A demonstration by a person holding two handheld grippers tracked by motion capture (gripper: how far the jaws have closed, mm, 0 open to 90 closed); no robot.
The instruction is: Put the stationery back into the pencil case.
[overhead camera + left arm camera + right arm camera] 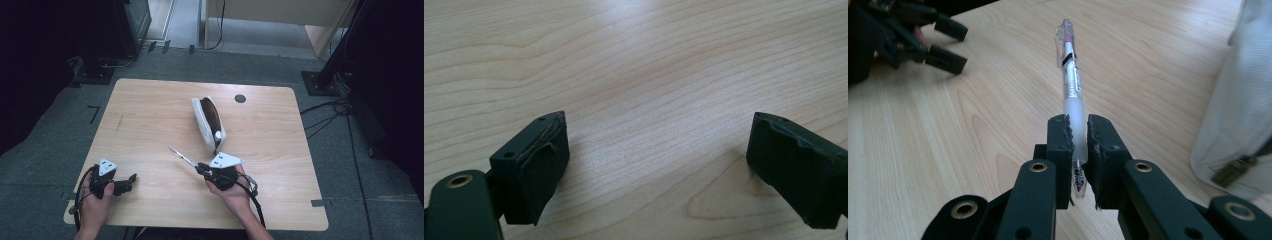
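Note:
A clear pen (1071, 80) with a pink top sticks forward out of my right gripper (1077, 131), whose jaws are shut on its lower barrel. In the high view the pen (182, 156) points up and left from the right gripper (202, 168), just left of the near end of a white pencil case (207, 123). That case lies unzipped with a dark inside, and its white side (1238, 110) runs along the right of the right gripper view. My left gripper (131, 180) rests near the table's front left corner with its jaws wide apart over bare wood (659, 150).
The light wooden table (150, 115) has a round dark cable hole (240, 98) near its far edge. Cables trail on the grey floor to the right, and dark stands sit at the far left and right.

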